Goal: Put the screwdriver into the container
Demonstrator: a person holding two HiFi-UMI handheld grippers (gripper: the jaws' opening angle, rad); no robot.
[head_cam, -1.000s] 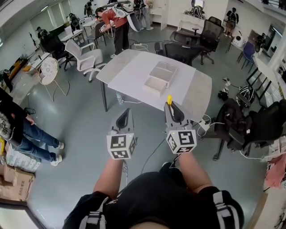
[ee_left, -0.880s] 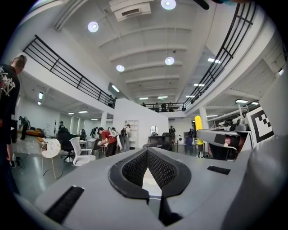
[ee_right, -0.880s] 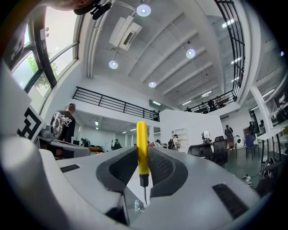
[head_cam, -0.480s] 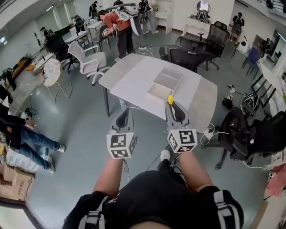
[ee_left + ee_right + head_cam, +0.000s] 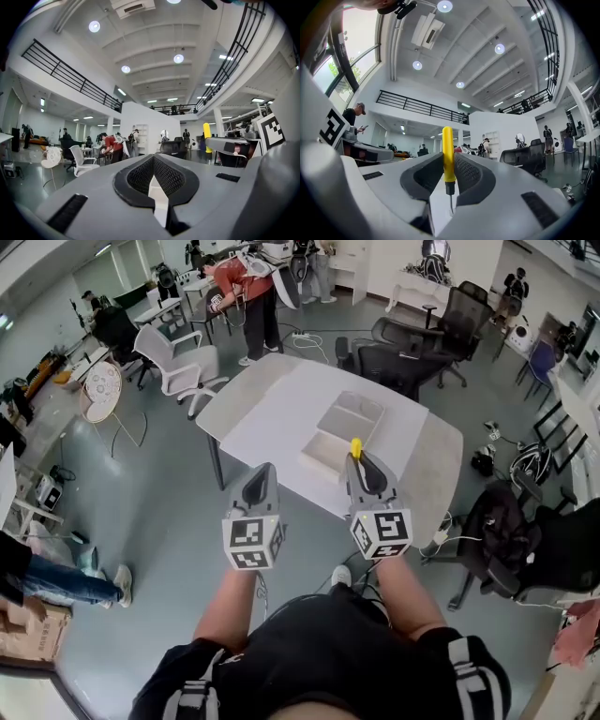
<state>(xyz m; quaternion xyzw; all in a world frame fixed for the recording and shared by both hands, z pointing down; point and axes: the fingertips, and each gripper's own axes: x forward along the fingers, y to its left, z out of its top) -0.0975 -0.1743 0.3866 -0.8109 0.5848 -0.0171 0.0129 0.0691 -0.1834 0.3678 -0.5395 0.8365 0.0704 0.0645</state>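
Note:
My right gripper (image 5: 362,468) is shut on the yellow-handled screwdriver (image 5: 355,447), whose handle sticks up past the jaw tips. In the right gripper view the screwdriver (image 5: 447,156) stands upright between the jaws of the right gripper (image 5: 449,180), its thin metal tip pointing back toward the camera. My left gripper (image 5: 261,486) is shut with nothing in it; the left gripper (image 5: 154,180) shows its jaws pressed together. A white two-compartment container (image 5: 341,434) lies on the white table (image 5: 272,409) ahead, beyond both grippers.
Black office chairs (image 5: 398,362) stand behind the table and another chair (image 5: 525,531) at its right. A white chair (image 5: 178,367) stands at the left. People (image 5: 246,287) work at desks in the back. Cables (image 5: 441,531) trail on the grey floor.
The table and container have come nearer and lower in the head view as the person walks toward them. Both grippers keep their pose, the screwdriver still held.

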